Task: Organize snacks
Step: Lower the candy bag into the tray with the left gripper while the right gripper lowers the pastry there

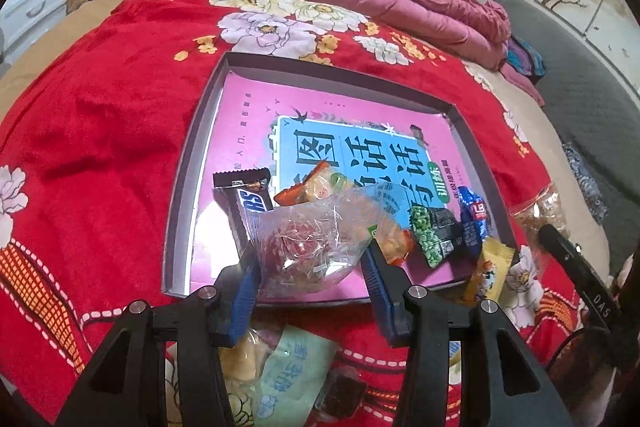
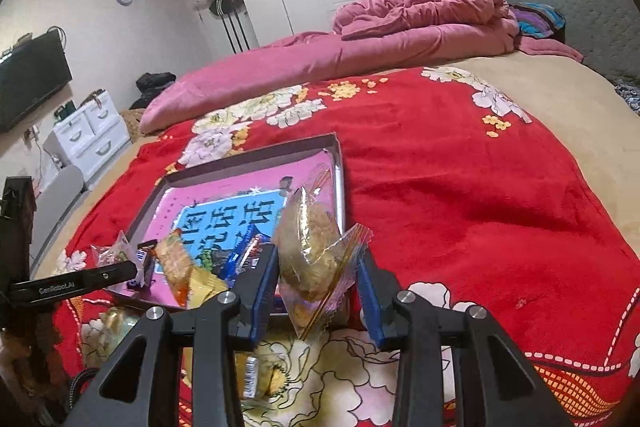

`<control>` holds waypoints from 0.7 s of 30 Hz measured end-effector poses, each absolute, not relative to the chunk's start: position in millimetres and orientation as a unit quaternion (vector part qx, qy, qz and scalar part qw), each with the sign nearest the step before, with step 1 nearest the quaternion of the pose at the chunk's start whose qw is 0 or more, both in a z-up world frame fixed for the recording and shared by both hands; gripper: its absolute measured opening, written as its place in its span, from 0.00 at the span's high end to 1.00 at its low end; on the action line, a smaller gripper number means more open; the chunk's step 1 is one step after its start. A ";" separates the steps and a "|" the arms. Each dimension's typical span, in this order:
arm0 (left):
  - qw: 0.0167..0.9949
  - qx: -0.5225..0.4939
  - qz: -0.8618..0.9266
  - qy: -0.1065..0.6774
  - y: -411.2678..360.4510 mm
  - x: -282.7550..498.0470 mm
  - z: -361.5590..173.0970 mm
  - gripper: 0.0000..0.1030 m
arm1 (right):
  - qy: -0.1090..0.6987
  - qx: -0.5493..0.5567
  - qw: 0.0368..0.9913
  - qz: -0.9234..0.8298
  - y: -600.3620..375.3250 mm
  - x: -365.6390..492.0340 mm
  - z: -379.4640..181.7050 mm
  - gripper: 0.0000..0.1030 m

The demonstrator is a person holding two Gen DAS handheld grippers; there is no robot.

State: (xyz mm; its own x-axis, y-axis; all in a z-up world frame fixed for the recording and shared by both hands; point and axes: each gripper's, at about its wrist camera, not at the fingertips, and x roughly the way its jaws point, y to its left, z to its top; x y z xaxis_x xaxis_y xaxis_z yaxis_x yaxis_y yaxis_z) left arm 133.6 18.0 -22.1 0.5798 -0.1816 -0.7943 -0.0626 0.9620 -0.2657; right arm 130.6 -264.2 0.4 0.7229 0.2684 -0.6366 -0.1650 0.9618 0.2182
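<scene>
A shallow grey box (image 1: 188, 163) with a pink and blue printed bottom lies on the red floral blanket; it also shows in the right wrist view (image 2: 256, 157). Several snacks lie at its near end: a Snickers bar (image 1: 240, 195), a green pea packet (image 1: 434, 237), a blue wrapper (image 1: 474, 217) and a yellow packet (image 1: 490, 271). My left gripper (image 1: 310, 263) is shut on a clear bag with a red snack (image 1: 308, 239) over the box's near edge. My right gripper (image 2: 318, 275) is shut on a clear bag of golden pastry (image 2: 314, 251), held by the box's near right corner.
Loose snacks lie on the blanket (image 1: 100, 131) below the left gripper, among them a pale blue packet (image 1: 288, 375). More wrapped snacks (image 2: 256, 375) lie under the right gripper. A rolled pink quilt (image 2: 320, 55) lies at the far side of the bed.
</scene>
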 end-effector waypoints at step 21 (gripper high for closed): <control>0.884 -0.093 -0.020 0.457 1.7 145.2 -30.9 0.50 | 0.367 0.029 0.924 0.099 -244.3 156.9 -16.4 0.62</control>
